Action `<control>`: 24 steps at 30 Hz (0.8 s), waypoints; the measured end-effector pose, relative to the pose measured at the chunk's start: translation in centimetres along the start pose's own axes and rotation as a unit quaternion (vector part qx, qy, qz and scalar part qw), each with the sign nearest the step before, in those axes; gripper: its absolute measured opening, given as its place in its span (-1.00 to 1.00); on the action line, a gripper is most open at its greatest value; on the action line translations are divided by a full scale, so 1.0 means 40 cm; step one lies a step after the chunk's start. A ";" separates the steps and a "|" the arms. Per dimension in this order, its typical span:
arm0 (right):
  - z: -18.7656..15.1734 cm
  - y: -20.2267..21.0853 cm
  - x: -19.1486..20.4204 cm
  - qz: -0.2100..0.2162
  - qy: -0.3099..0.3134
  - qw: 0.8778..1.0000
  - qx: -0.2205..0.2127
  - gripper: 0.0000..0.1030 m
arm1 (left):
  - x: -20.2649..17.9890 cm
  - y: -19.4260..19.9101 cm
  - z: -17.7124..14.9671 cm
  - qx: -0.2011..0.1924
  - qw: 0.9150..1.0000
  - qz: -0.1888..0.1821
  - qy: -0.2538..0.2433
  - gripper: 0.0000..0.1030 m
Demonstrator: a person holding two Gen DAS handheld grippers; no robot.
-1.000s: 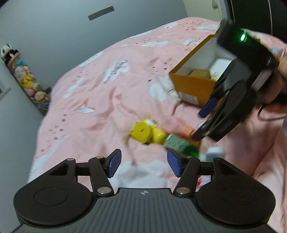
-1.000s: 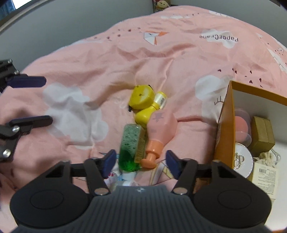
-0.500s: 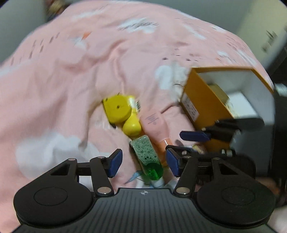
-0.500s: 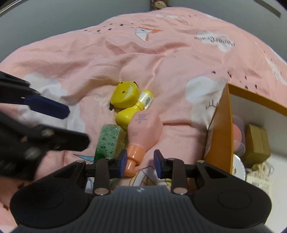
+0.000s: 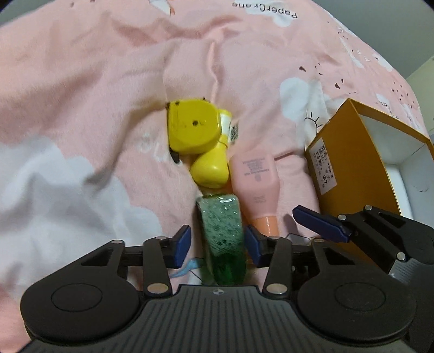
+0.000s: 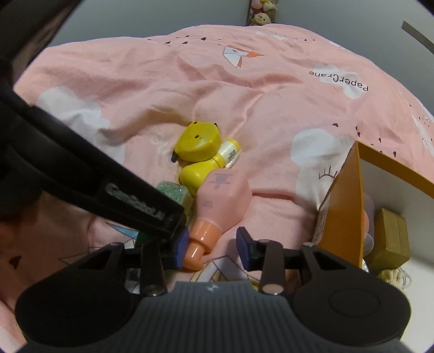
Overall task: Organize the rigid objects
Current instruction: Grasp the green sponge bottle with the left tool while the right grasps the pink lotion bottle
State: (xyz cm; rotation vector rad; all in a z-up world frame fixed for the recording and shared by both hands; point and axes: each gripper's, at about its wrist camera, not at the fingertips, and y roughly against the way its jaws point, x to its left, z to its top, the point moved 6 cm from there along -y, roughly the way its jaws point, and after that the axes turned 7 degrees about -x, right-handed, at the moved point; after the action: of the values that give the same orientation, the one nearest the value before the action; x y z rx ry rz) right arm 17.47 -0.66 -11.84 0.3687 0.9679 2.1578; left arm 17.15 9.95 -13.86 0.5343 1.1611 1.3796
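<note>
Pink bedspread (plush toys behind)

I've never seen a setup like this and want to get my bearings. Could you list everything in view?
Bedspread: one, pink with white clouds, under everything.
Yellow case: one, farthest in the pile.
Yellow bottle: one, white-labelled, lying against the case.
Pink bottle: one, orange cap, lying beside the box.
Green gel bottle: one, lying nearest.
Cardboard box: one, orange outside, white inside, right of the pile.
Small gold box: one, inside the cardboard box.
Plush toys: several, against the far wall.
Left gripper: black, blue pads, closing around the green gel bottle.
Right gripper: same, opening, orange cap between its pads.
</note>
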 end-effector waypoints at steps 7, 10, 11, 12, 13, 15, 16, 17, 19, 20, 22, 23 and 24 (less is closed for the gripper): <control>-0.005 -0.005 0.005 -0.002 0.009 1.000 0.001 -0.17 | 0.001 -0.011 -0.010 -0.010 1.000 -0.004 0.012 -0.35; -0.002 -0.007 0.002 0.001 0.001 1.000 -0.002 -0.17 | 0.016 0.017 -0.006 -0.022 0.999 -0.008 0.025 -0.35; -0.001 -0.008 0.001 0.002 -0.002 1.000 -0.003 -0.17 | 0.020 0.028 -0.004 -0.029 0.999 -0.006 0.027 -0.35; 0.000 -0.010 0.000 0.003 -0.005 1.000 -0.004 -0.15 | 0.027 0.044 -0.003 -0.039 0.999 -0.002 0.028 -0.35; 0.003 -0.013 -0.001 0.002 -0.009 1.000 -0.005 -0.13 | 0.032 0.054 -0.002 -0.047 0.998 0.002 0.029 -0.35; 0.010 -0.022 -0.004 -0.009 -0.016 1.000 -0.008 0.06 | 0.045 0.072 0.006 -0.066 0.997 0.016 0.029 -0.35; 0.015 -0.028 -0.004 -0.016 -0.018 1.000 -0.010 0.08 | 0.052 0.072 0.009 -0.069 0.997 0.021 0.030 -0.35; 0.020 -0.034 -0.003 -0.024 -0.018 0.999 -0.014 0.10 | 0.063 0.065 0.011 -0.065 0.997 0.021 0.044 -0.35; 0.031 -0.047 -0.001 -0.039 -0.018 0.999 -0.015 0.11 | 0.080 0.045 0.011 -0.055 0.996 0.021 0.065 -0.35; 0.036 -0.054 0.002 -0.046 -0.017 0.999 -0.016 0.11 | 0.084 0.038 0.010 -0.055 0.996 0.021 0.072 -0.35; 0.042 -0.067 0.004 -0.052 -0.022 0.998 -0.019 0.10 | 0.090 0.024 0.010 -0.058 0.994 0.023 0.087 -0.33; 0.043 -0.075 0.003 -0.049 -0.026 0.998 -0.020 0.09 | 0.093 0.019 0.008 -0.059 0.994 0.025 0.092 -0.32; 0.043 -0.082 0.002 -0.047 -0.028 0.998 -0.018 0.05 | 0.096 0.013 0.007 -0.062 0.993 0.023 0.099 -0.32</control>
State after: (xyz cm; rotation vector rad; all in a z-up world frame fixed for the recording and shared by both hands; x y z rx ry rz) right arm 19.94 1.78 -13.11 0.3578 0.8972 2.0660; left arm 16.39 13.72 -14.52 0.3446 1.2177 1.5603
